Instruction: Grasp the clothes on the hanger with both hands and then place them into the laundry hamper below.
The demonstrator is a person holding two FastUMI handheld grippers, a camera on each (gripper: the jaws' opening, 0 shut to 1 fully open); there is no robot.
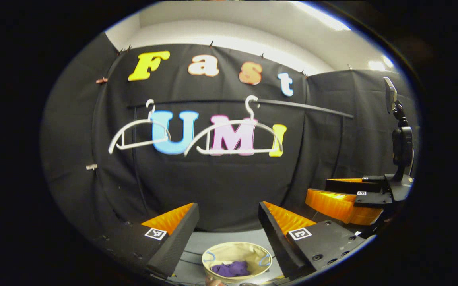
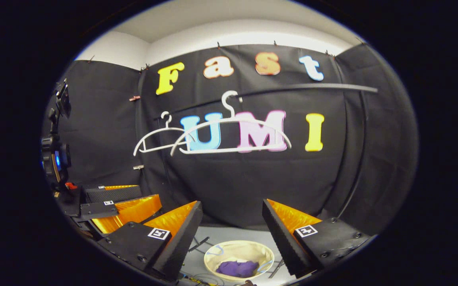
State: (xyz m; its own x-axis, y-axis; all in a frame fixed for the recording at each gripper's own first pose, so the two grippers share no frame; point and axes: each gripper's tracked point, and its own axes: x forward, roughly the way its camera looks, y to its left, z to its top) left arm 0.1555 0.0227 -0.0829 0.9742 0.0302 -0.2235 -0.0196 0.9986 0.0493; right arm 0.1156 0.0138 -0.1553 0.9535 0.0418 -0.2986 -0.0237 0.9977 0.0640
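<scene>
A beige round laundry hamper (image 1: pixel 237 250) (image 2: pixel 240 248) stands on the grey floor below, with purple clothes (image 1: pixel 231 269) (image 2: pixel 238 268) lying crumpled inside it. Two white hangers (image 1: pixel 233 137) (image 2: pixel 231 135) hang bare on the black rail (image 1: pixel 292 105) (image 2: pixel 312 87) against the wall. My left gripper (image 1: pixel 229 222) is open above the hamper, holding nothing; in the right gripper view it appears at the left (image 2: pixel 117 197). My right gripper (image 2: pixel 233 222) is also open and empty, seen at the right in the left gripper view (image 1: pixel 338 190). Both hover side by side, well below the hangers.
A second bare hanger (image 1: pixel 139 133) (image 2: pixel 155 139) hangs further left on the rail. A black camera mount on a stand (image 1: pixel 402 143) (image 2: pixel 54 155) sits beside the grippers. Thin cables (image 2: pixel 199 242) lie on the floor near the hamper.
</scene>
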